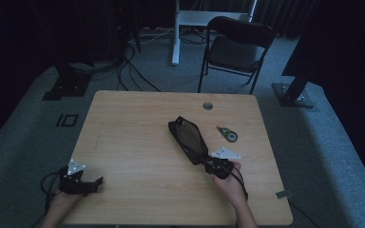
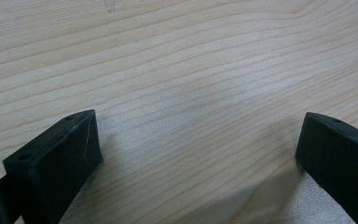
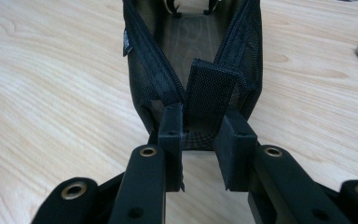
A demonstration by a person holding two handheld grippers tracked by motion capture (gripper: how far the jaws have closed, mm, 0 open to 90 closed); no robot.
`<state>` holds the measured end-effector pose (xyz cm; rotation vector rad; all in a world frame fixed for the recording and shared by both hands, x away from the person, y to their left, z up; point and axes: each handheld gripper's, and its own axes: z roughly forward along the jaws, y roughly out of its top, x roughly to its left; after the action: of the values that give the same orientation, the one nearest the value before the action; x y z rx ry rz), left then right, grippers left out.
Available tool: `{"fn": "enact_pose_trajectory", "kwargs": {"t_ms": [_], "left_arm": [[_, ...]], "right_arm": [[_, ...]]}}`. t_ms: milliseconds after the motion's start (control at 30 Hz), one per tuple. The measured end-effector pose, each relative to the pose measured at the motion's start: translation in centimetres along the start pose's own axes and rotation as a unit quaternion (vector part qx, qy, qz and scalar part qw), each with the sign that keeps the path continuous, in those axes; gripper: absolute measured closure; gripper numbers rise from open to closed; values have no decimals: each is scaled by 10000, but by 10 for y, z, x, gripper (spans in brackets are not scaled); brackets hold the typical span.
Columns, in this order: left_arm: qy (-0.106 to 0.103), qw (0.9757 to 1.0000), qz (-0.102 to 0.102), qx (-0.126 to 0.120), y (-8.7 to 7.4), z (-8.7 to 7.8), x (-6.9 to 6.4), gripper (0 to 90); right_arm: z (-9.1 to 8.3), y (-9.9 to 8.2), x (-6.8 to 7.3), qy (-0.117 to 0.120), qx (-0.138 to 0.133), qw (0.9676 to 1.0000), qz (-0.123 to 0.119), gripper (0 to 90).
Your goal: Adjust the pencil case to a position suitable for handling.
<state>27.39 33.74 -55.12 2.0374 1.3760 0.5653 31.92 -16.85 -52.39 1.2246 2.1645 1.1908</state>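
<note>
Dim room, pale wood surface. Nearest you, left claw sits spread and empty at the near-left edge. Right claw pinches the end tab of the black mesh pouch, mid-surface. Keep your pull low, along the zipper line. Green tape dispenser lies just beyond; far half stays free.

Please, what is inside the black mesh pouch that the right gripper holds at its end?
The mesh pouch is unzipped, and mostly the wood shows through its mesh floor. At its far end something pale shows, cut off by the frame, so it cannot be identified. The right gripper pinches its end tab.
</note>
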Motion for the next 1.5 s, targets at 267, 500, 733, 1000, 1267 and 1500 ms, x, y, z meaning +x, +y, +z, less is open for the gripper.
{"fn": "enact_pose_trajectory", "kwargs": {"t_ms": [267,500,733,1000,1267,1500], "left_arm": [[0,10000,0,1,0,0,0,0],[-1,10000,-1,0,0,0,0,0],[-1,10000,-1,0,0,0,0,0],[-1,10000,-1,-1,0,0,0,0],[-1,10000,-2,0,0,0,0,0],[-1,10000,-2,-1,0,0,0,0]], "right_arm": [[-15,-9,-4,-147,8,9999,47,731],[-27,-17,-2,-217,11,9998,29,731],[-36,-25,-1,-333,-20,9994,86,731],[-44,-33,1,-371,-43,9993,91,731],[-56,-41,4,-313,-26,9995,61,731],[-60,-43,7,-371,15,9993,-78,729]]}}
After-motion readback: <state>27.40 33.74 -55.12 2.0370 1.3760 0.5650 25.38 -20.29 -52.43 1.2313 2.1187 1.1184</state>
